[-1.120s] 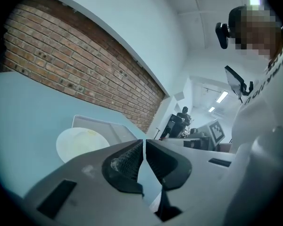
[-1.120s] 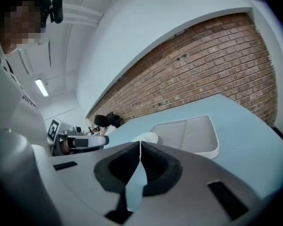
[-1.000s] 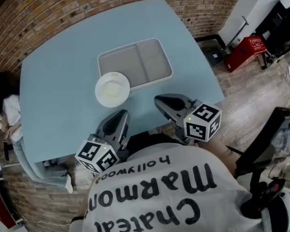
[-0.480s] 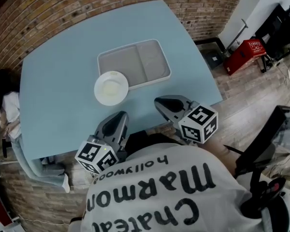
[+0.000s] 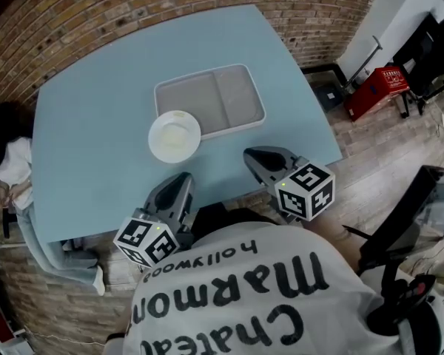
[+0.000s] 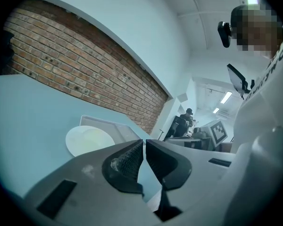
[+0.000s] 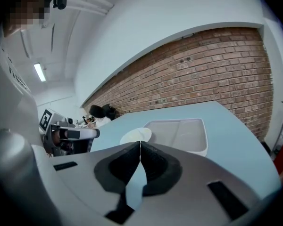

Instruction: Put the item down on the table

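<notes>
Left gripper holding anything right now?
No, the left gripper has its jaws closed against each other with nothing between them.

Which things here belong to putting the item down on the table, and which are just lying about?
Job in hand:
table
white plate, likely the item, already down
left gripper and right gripper, jaws shut, empty

Lying about:
grey tray
red box on the floor
</notes>
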The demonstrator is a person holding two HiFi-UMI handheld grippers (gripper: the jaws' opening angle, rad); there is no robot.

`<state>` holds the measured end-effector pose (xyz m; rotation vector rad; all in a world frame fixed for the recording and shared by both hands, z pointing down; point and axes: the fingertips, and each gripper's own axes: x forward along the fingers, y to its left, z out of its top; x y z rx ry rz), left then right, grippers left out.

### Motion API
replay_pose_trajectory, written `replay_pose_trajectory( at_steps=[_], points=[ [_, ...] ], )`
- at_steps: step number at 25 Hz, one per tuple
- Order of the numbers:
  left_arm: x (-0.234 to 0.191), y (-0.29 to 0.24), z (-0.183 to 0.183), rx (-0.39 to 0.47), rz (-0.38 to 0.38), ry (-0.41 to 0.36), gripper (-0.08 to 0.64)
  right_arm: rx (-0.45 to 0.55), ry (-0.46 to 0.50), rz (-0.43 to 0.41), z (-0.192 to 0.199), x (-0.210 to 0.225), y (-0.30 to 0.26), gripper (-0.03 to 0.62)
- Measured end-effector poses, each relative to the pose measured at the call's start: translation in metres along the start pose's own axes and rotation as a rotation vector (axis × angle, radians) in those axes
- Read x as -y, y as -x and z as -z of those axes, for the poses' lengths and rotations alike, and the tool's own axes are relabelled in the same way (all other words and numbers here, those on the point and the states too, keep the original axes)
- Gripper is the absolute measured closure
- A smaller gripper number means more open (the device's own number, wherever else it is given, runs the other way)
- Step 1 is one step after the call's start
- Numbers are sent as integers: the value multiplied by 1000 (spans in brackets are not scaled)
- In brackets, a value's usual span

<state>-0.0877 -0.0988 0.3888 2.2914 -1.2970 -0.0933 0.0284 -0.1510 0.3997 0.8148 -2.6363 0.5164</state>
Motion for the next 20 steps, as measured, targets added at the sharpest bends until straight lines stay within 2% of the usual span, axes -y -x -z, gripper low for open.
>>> replay_pose_trajectory(
  at_steps=[20],
  points=[
    [-5,12,2,9,-24,17,537,-26,-20,19,5,-4,-1,581]
  ],
)
